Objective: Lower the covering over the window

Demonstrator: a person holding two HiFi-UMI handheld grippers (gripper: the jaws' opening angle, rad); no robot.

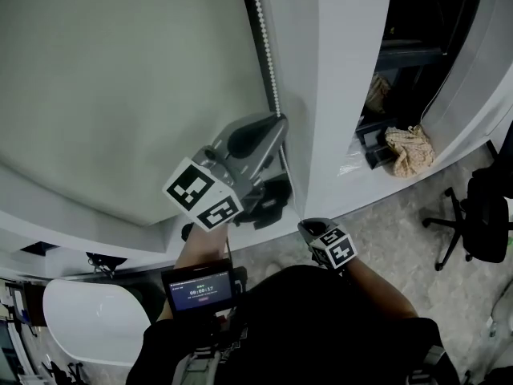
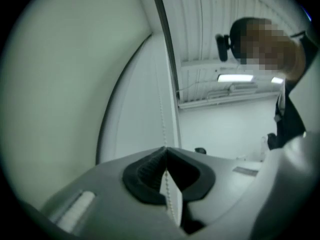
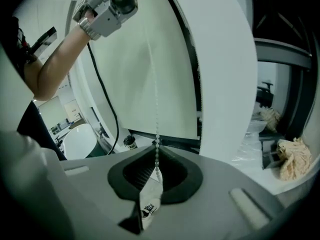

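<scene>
Nearest me: the small screen [image 1: 198, 289] on my left forearm, with my dark sleeves filling the bottom of the head view.
Left gripper [image 1: 278, 119]: raised high beside the window frame, fingers together and clamped on the bead chain [image 1: 264, 38]. Its own view shows the chain pinched right at the tips.
Right gripper [image 1: 309, 227]: low, near the sill [image 1: 385, 184], fingers also closed on the bead chain. A white tag [image 3: 150, 199] hangs in the hollow just behind the tips.
Chain run: from the right gripper view it rises straight toward the left gripper, so I judge both hold the same strand, though I cannot be sure.
Blind [image 1: 120, 79]: pale fabric covers most of the glass. In the right gripper view its lower edge sits just above a dark strip, so I judge it is nearly down but not fully.
Risk, strain: if I pull with one gripper while the other stays clamped on the same strand, the chain goes taut between them and could snap or jump its sprocket.
Risk, direction: hauling the wrong strand would raise the blind instead.
Risk, slip: the beads are small, and a fast tug could drag them through the fingers.
Risk, clutter: the cloth [image 1: 409, 149] on the sill is well apart from the chain, so I judge it no hazard.
</scene>
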